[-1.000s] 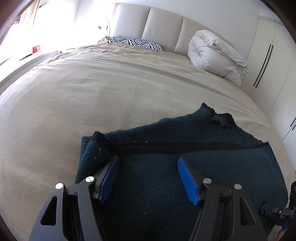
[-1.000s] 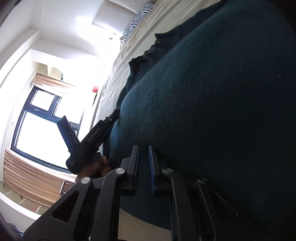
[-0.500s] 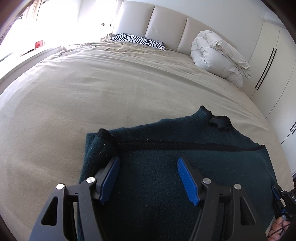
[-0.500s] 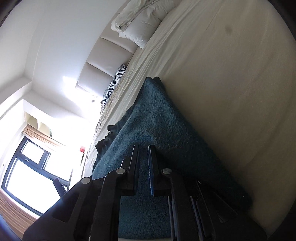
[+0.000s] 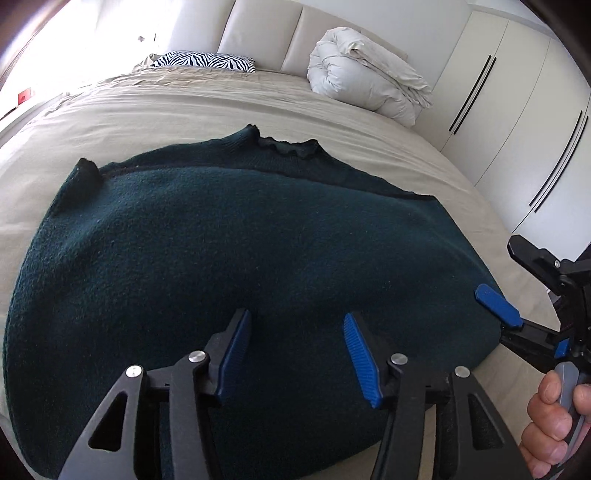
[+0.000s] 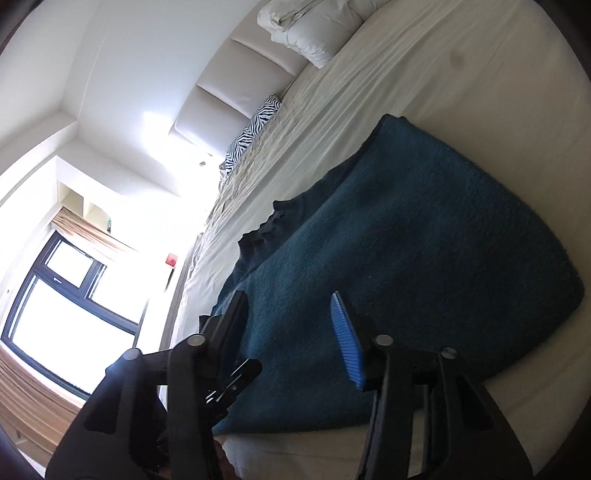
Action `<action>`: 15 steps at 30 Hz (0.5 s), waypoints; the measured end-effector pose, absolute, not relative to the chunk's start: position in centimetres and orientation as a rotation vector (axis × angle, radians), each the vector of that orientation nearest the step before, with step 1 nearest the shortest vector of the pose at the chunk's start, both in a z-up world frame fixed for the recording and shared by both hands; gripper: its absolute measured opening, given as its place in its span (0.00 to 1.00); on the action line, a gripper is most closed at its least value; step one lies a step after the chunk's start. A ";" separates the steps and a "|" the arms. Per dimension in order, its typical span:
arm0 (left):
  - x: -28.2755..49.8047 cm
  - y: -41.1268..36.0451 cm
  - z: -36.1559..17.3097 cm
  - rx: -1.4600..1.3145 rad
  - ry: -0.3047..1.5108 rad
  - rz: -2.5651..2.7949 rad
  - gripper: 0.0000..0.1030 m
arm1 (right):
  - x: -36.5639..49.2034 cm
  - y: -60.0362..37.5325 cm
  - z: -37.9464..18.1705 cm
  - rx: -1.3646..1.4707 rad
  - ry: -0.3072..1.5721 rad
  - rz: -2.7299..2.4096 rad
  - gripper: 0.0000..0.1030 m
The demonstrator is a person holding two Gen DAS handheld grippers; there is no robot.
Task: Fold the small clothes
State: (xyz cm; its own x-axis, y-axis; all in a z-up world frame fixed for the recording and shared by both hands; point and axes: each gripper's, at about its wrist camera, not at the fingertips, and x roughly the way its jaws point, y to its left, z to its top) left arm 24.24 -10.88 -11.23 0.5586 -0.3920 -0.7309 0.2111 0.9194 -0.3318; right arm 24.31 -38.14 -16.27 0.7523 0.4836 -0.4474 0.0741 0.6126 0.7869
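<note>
A dark teal knit sweater [image 5: 236,254] lies folded flat on the beige bed [image 5: 184,107], its ruffled collar at the far edge. My left gripper [image 5: 295,354] is open and empty, low over the sweater's near edge. My right gripper [image 6: 291,332] is open and empty, over the sweater [image 6: 406,258] near its right side. The right gripper also shows at the right edge of the left wrist view [image 5: 517,288], jaws apart beside the sweater's right corner, with the hand holding it below.
A rolled white duvet [image 5: 365,88] and a zebra pillow [image 5: 207,61] lie by the padded headboard [image 5: 266,29]. White wardrobe doors [image 5: 517,110] stand to the right of the bed. A window [image 6: 70,306] is on the left side of the room.
My right gripper opened and let go of the sweater after laying it over. The left gripper drew back toward the near edge and stays open. The sweater now lies flat.
</note>
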 end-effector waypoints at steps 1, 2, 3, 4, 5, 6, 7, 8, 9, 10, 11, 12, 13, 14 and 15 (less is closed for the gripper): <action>23.9 -10.3 -11.3 -0.226 0.917 -0.355 0.46 | 24.3 -37.1 -16.5 0.901 0.706 0.281 0.63; 23.6 -9.6 -11.4 -0.236 0.918 -0.349 0.43 | 24.6 -36.3 -16.9 0.909 0.722 0.306 0.63; 23.2 -8.7 -11.5 -0.252 0.917 -0.350 0.38 | 24.9 -35.7 -17.6 0.912 0.749 0.311 0.63; 22.9 -7.7 -11.6 -0.275 0.915 -0.355 0.37 | 25.0 -35.3 -18.5 0.919 0.781 0.302 0.63; 22.7 -6.7 -11.7 -0.300 0.915 -0.359 0.36 | 25.2 -35.2 -19.4 0.931 0.810 0.297 0.62; 22.3 -5.7 -11.7 -0.321 0.916 -0.360 0.33 | 25.2 -35.4 -20.2 0.941 0.814 0.301 0.56; 22.1 -4.8 -11.7 -0.340 0.918 -0.358 0.29 | 25.0 -35.9 -20.5 0.951 0.799 0.313 0.53; 21.8 -4.0 -11.6 -0.354 0.916 -0.354 0.29 | 24.7 -36.6 -20.7 0.979 0.789 0.321 0.51; 21.5 -3.3 -11.6 -0.356 0.911 -0.344 0.29 | 24.2 -37.7 -21.0 1.027 0.775 0.320 0.51; 21.2 -2.7 -11.6 -0.359 0.906 -0.334 0.29 | 23.9 -39.1 -21.3 1.074 0.753 0.299 0.51; 21.0 -2.0 -11.7 -0.372 0.905 -0.332 0.29 | 23.3 -40.7 -21.6 1.118 0.727 0.262 0.50; 20.7 -1.3 -11.7 -0.388 0.904 -0.331 0.29 | 22.9 -42.5 -22.0 1.171 0.696 0.226 0.50; 20.4 -0.7 -11.7 -0.401 0.902 -0.328 0.29 | 22.2 -44.3 -22.5 1.234 0.667 0.191 0.50; 20.1 -0.1 -11.6 -0.411 0.900 -0.328 0.29 | 21.3 -46.0 -22.7 1.289 0.637 0.145 0.50; 19.8 0.4 -11.5 -0.416 0.896 -0.327 0.28 | 20.2 -47.5 -22.6 1.321 0.602 0.098 0.50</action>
State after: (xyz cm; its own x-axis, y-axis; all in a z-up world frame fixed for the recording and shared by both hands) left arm 19.77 0.39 -11.46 0.5852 -0.4409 -0.6806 0.1007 0.8723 -0.4784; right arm 20.23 -47.50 -22.65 0.8446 0.3989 -0.3571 0.2654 0.2672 0.9264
